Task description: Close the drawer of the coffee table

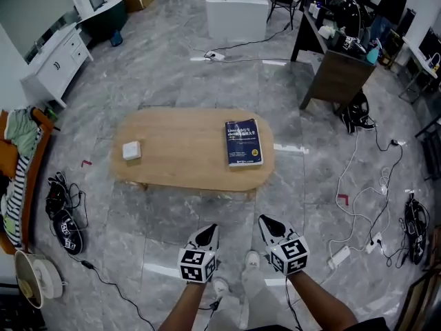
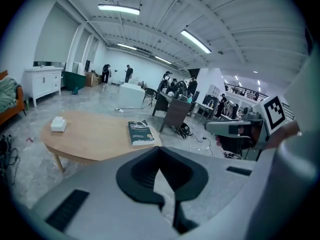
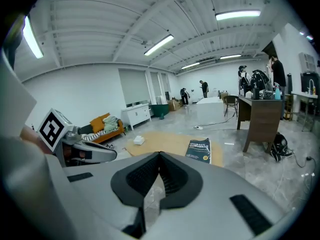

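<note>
The oval wooden coffee table [image 1: 186, 157] stands on the grey floor ahead of me, also seen as the table [image 2: 90, 136] and the table [image 3: 165, 141]. On it lie a dark blue book [image 1: 243, 142] at the right end and a small white box [image 1: 131, 150] at the left. I cannot make out any drawer from these angles. My left gripper [image 1: 210, 229] and right gripper [image 1: 265, 221] hang side by side short of the table's near edge, both shut with nothing in them. The jaws meet at the tips on the left gripper [image 2: 160, 149] and the right gripper [image 3: 160, 154].
A brown desk [image 1: 337, 74] stands far right and a white cabinet [image 1: 55, 57] far left. A white block [image 1: 238, 5] is at the back. Cables [image 1: 375, 185] and a power strip [image 1: 339, 256] trail on the floor at right. An orange sofa [image 1: 17, 164] and a fan [image 1: 34, 278] are at left.
</note>
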The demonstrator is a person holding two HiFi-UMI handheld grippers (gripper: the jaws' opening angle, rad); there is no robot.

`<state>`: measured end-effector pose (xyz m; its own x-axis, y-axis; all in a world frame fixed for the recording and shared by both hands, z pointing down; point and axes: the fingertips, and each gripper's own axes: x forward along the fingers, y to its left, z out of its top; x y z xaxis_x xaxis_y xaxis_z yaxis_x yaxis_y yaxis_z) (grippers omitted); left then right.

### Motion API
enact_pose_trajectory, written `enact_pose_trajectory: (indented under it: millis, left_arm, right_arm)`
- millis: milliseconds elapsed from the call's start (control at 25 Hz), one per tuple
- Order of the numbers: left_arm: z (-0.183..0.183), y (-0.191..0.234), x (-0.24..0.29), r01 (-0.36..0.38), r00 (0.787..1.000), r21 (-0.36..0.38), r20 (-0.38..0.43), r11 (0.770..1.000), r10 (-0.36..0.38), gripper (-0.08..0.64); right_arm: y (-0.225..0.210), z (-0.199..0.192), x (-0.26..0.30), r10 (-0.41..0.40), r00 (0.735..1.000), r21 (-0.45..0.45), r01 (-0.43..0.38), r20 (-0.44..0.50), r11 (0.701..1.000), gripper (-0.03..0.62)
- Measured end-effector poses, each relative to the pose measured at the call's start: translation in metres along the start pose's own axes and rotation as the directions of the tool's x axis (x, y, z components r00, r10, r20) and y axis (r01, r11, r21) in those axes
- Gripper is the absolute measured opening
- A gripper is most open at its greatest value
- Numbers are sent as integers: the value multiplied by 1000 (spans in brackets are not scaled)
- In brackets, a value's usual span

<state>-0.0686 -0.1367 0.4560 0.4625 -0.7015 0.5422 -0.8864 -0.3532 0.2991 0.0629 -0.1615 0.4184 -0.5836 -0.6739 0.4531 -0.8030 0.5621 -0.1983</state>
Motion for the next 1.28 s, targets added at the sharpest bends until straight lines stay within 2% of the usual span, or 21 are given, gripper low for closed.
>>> enact_pose_trajectory:
  millis: [200, 480, 640, 760, 1000, 1280]
  left_arm:
    - [16, -10, -34, 14, 1000, 81, 16, 997, -15, 2]
    - [47, -19, -79, 28, 995, 108, 93, 994, -38, 2]
    - [66, -28, -106, 58, 986, 117, 150, 992, -75, 2]
    - [77, -38, -125, 62, 980, 159, 179, 985, -90, 2]
    - [96, -39, -167, 40, 967, 226, 237, 973, -95, 2]
    - [105, -41, -206, 42, 948, 240, 296, 970, -114, 2]
  right_arm:
    - [17, 25, -19, -15, 999, -34, 16, 38, 999, 12]
    - [58, 57, -34, 2, 994, -18, 0, 108, 1000, 12]
    - [73, 74, -43, -6, 988, -2, 6, 154, 1000, 12]
    - [88, 80, -55, 0, 987, -50, 9, 163, 999, 12]
    - [145, 91, -74, 82, 981, -174, -52, 174, 983, 12]
    - [171, 105, -98, 80, 970, -184, -38, 229, 982, 12]
